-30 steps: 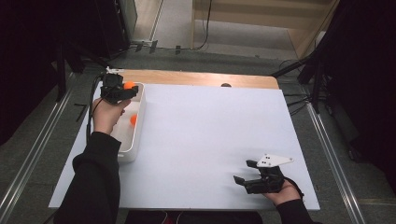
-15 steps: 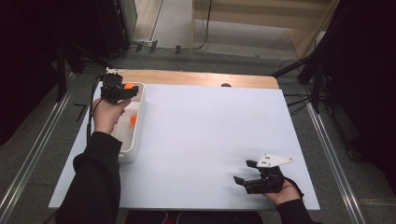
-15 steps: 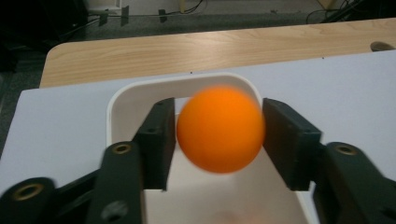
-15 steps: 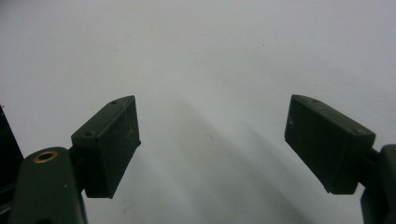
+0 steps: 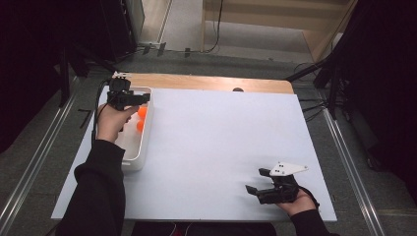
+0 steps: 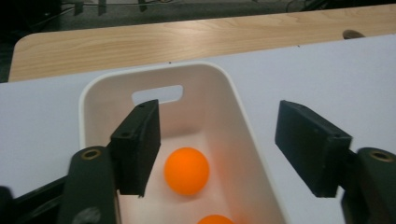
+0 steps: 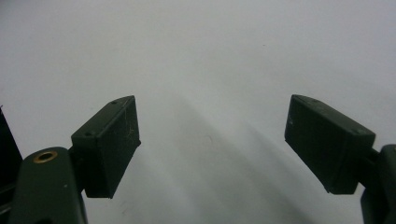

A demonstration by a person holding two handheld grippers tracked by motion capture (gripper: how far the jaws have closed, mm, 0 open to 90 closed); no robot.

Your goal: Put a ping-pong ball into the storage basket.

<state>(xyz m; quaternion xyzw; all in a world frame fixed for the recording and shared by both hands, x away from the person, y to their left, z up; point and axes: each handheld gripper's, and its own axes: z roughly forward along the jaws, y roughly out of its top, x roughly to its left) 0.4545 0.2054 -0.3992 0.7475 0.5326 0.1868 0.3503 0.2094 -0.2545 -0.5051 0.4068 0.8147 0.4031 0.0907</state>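
Observation:
A white bin (image 5: 145, 129) (image 6: 154, 74) stands at the table's left edge. Two orange balls lie in it, one (image 5: 142, 112) (image 6: 187, 170) farther back and one (image 5: 140, 126) (image 6: 215, 219) nearer. My left gripper (image 5: 140, 99) (image 6: 224, 144) hovers over the bin's far end. Its jaws have just been opening and stand apart, with nothing pressed between them; the farther ball lies on the bin floor below. My right gripper (image 5: 256, 181) (image 7: 212, 140) rests open near the front right of the white table top (image 5: 221, 142), over bare surface.
A strip of wooden table (image 5: 206, 82) (image 6: 187, 42) shows behind the white sheet, with a dark round hole (image 5: 238, 89) at its edge. Black stands and cables (image 5: 324, 78) flank the table on the floor.
The left gripper's jaws have opened. The orange ball seen at its tips earlier now lies lower, in the bin beside the other ball. The right gripper has not moved.

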